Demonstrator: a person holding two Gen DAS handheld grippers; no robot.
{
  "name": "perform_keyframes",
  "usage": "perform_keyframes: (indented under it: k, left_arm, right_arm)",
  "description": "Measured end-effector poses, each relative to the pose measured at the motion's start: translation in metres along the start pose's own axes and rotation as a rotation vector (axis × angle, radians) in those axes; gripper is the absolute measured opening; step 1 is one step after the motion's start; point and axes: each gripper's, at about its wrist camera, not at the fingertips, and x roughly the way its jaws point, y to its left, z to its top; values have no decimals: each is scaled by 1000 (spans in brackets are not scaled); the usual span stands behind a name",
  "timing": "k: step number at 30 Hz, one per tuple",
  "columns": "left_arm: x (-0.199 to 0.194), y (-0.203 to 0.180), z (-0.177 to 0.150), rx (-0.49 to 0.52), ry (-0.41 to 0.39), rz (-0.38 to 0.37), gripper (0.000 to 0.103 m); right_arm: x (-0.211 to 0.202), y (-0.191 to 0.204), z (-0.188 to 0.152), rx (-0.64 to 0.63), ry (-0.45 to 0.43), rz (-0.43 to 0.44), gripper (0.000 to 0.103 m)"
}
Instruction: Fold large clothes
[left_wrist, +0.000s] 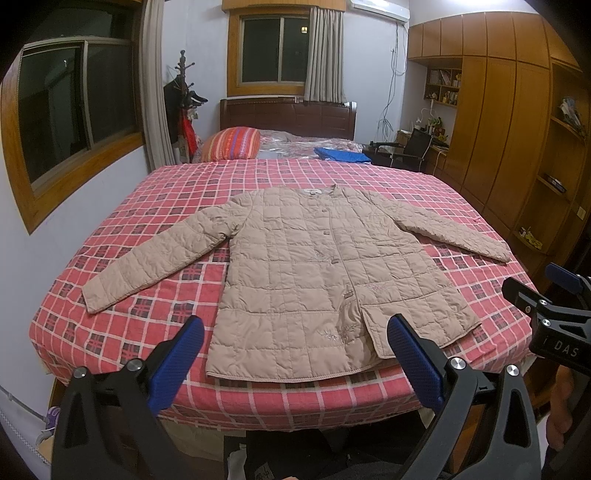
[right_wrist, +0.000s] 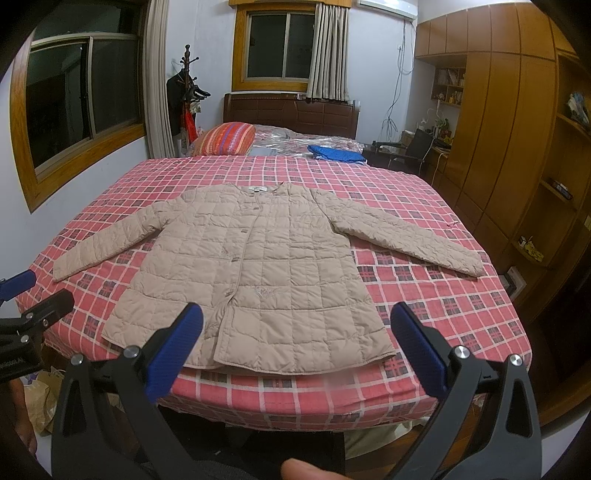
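Beige quilted padded jacket (left_wrist: 314, 273) spread flat, front up, buttoned, on the red-and-white checked bedspread (left_wrist: 155, 199); hem toward the near bed edge, collar away, both sleeves angled out and down. Nothing folded yet.

Left gripper (left_wrist: 295, 354) with black arms and blue pads: spread wide, empty, hovering off the near edge above the hem. Right gripper (right_wrist: 297, 350): likewise spread wide, holding nothing, over the hem's right half.

Handling guess: light, soft, puffy, probably slick shell; likely to spring back from a fold and slide on itself. No fragile parts except small buttons along the placket. Best holds: sleeve cuffs, shoulder seams, hem corners, all thin enough to pinch. Thick quilted middle harder to grip.

Edges and room: hem right at the near bed edge, slightly overhanging in the left wrist view, so risk of slipping off if tugged toward the person. Right cuff near the right bed edge; left cuff near the left edge. Plenty of bare bedspread beyond the collar. Striped red pillow (left_wrist: 231, 142) and blue folded item (left_wrist: 341, 153) well apart at the headboard end, out of the way.
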Motion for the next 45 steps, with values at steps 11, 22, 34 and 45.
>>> perform_keyframes:
  k: [11,22,34,45]
  left_arm:
    - [0,0,0,0,0,0,99]
    - [1,1,0,-2,3,-1,100]
    - [47,4,2,34,-145,-159,100]
    - [157,-24,45,84,30,-278,100]
  right_arm:
    - [1,0,0,1,3,-1,101]
    - [2,1,0,0,6,1,101]
    - [68,-55,3,88,-32,79,101]
    - [209,-302,0,799,131,140,59]
